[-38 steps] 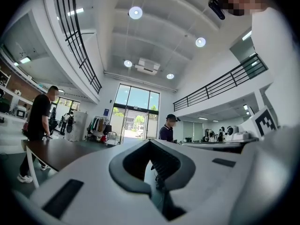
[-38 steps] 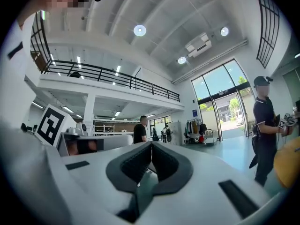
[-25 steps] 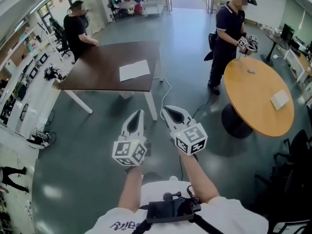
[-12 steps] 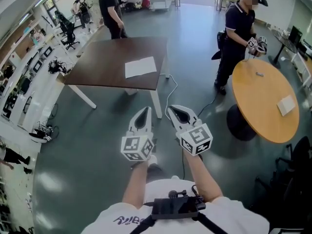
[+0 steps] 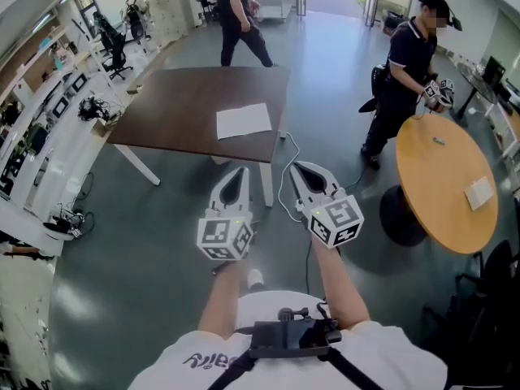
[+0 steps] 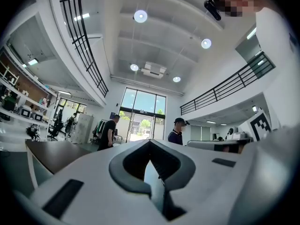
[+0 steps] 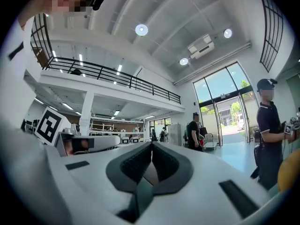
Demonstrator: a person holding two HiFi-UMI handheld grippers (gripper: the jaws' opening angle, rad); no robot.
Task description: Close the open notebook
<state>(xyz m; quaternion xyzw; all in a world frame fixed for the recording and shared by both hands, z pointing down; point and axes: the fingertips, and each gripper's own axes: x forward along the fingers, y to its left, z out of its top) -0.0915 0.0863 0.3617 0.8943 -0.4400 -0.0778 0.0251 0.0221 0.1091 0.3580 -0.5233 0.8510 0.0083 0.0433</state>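
Note:
The open notebook (image 5: 244, 121) lies as a white spread on the dark brown table (image 5: 179, 112), ahead of me in the head view. My left gripper (image 5: 238, 171) and right gripper (image 5: 299, 167) are held side by side in the air in front of the table's near edge, both pointing towards it. Each is shut with nothing between its jaws. In the left gripper view the left gripper (image 6: 150, 142) has its tips together, and the table (image 6: 51, 153) shows at the left. The right gripper (image 7: 151, 144) also has its tips together in its own view.
A round orange table (image 5: 443, 177) with a white pad (image 5: 480, 192) stands at the right, and a person (image 5: 406, 71) holding grippers is beside it. Another person (image 5: 240, 10) walks behind the dark table. A cable (image 5: 286, 173) trails on the floor. Cluttered desks (image 5: 32, 128) line the left.
I have moved closer to the dark table, and both grippers have come forward with me, still shut. The person behind the table has walked from its left side to the right.

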